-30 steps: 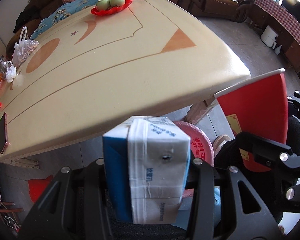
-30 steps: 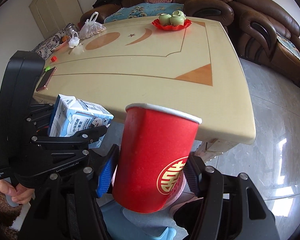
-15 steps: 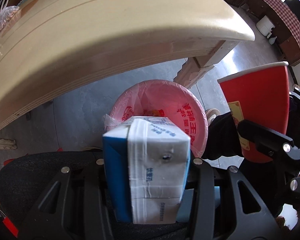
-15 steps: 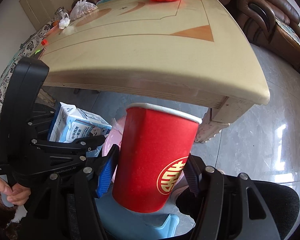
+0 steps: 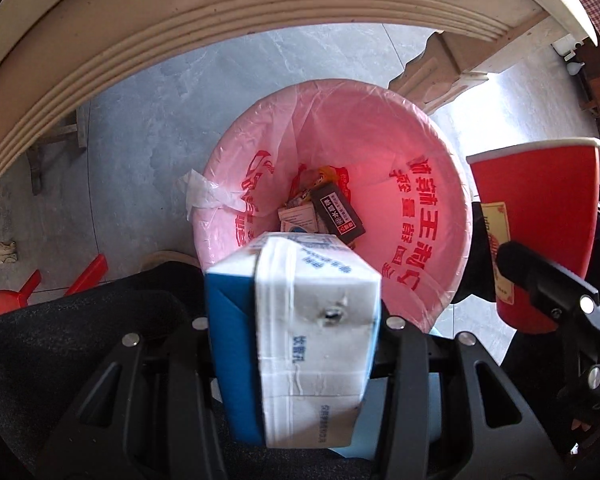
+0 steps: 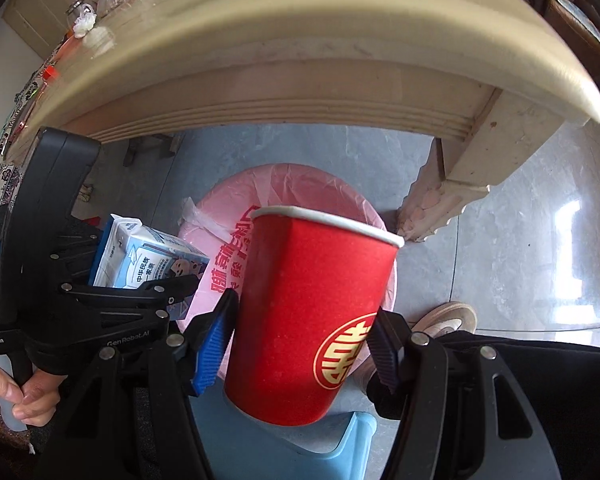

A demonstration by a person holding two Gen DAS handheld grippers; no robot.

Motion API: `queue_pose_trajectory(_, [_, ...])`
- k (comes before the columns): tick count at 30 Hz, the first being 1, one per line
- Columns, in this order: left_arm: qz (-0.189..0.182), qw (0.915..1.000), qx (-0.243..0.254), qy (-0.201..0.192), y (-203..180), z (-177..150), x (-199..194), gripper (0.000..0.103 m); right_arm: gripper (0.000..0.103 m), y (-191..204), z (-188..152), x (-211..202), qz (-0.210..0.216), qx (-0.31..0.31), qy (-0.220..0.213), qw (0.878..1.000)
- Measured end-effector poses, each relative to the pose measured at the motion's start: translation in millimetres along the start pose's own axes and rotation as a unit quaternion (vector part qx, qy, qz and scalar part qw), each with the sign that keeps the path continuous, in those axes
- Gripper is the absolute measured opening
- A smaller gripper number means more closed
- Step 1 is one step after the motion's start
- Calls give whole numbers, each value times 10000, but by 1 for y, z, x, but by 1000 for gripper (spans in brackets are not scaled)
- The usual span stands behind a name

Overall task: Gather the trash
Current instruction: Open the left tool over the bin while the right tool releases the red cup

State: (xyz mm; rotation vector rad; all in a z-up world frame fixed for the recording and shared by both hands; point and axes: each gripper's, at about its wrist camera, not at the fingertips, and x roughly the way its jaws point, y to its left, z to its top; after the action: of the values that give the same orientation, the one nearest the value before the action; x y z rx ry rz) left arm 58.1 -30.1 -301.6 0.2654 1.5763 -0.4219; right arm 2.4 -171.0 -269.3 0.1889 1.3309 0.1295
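My left gripper (image 5: 296,328) is shut on a blue and white milk carton (image 5: 304,328), held above the near rim of a bin lined with a pink bag (image 5: 420,184). Wrappers and a dark box lie at the bin's bottom (image 5: 332,212). My right gripper (image 6: 300,332) is shut on a red paper cup (image 6: 312,312), held upright over the bin's near right side; the bin also shows behind it (image 6: 300,184). The cup shows at the right of the left wrist view (image 5: 540,224), and the carton at the left of the right wrist view (image 6: 152,264).
The cream table edge (image 5: 180,28) arches over the bin, with a carved leg (image 6: 452,196) just right of it. A light blue plastic stool (image 6: 340,444) is below the cup. Red plastic pieces (image 5: 40,288) lie on the grey tiled floor. A shoe (image 6: 448,316) is near the bin.
Both grippers have dropped from table height to below the table edge and tilted down. The pink bin now fills the view under the carton and the cup.
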Motion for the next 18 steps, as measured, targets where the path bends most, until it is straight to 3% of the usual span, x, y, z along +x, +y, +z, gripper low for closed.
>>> queue_pose_trajectory(18, [-421, 9959, -299, 748, 12, 26, 62, 42, 61, -19, 7, 78, -170, 129, 778, 9967])
